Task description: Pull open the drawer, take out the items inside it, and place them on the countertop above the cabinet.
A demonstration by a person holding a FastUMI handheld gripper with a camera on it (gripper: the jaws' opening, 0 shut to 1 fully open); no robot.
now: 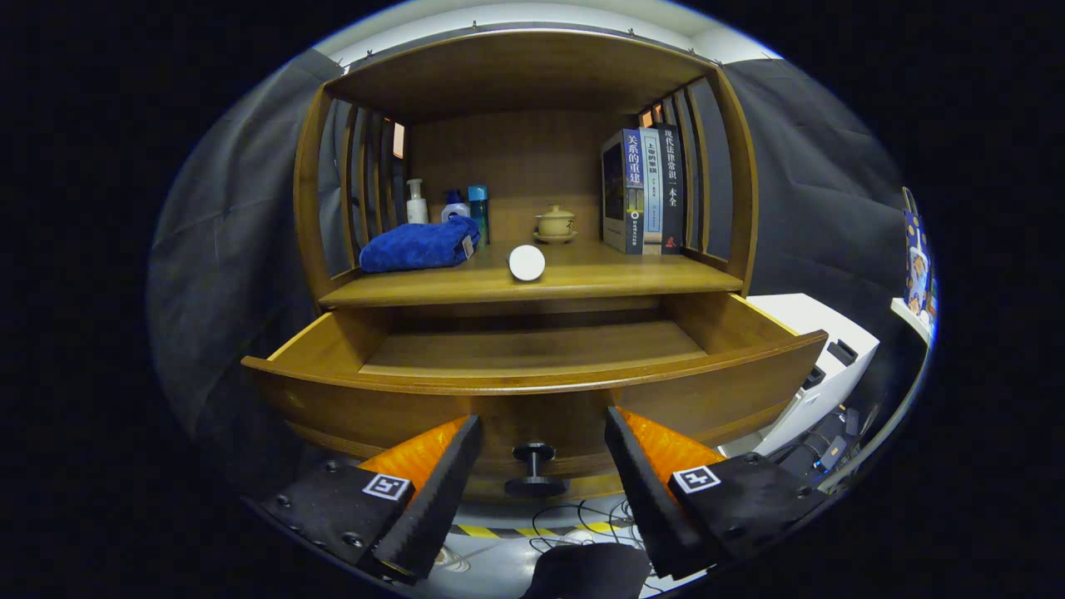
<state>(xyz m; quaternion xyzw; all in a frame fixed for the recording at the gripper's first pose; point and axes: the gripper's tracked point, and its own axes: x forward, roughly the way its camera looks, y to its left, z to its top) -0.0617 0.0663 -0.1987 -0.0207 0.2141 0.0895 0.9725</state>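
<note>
Nearest the lens, the gripper (541, 433) stands with its two fingers spread wide apart and nothing held between them. Between the fingers, low on the drawer front, sits the small dark round drawer knob (533, 466); neither finger touches it. That knob belongs to the curved wooden drawer (532, 391), which is pulled well out of the brown wooden cabinet (524, 75), its front panel just ahead of the fingertips. What can be seen of the drawer's floor is bare wood.

Above the drawer runs the wooden countertop (582, 283). On it, towards the left, lies a folded blue towel (420, 244), and near the front edge at the middle sits a small white round object (527, 263). Behind the towel, against the back wall, stand a white pump bottle (416, 202), a white bottle with a blue cap (453, 204) and a tall teal bottle (478, 208), close together. A tan lidded ceramic cup on a saucer (555, 223) sits near the middle, beyond the white object. To the right, three upright books (645, 191) stand side by side against the slatted side.

Beside the cabinet on the right stands a white box-like unit (824, 366), and below the drawer some dark cables (582, 516) lie on a grey floor crossed by yellow-and-black striped tape (499, 531).
</note>
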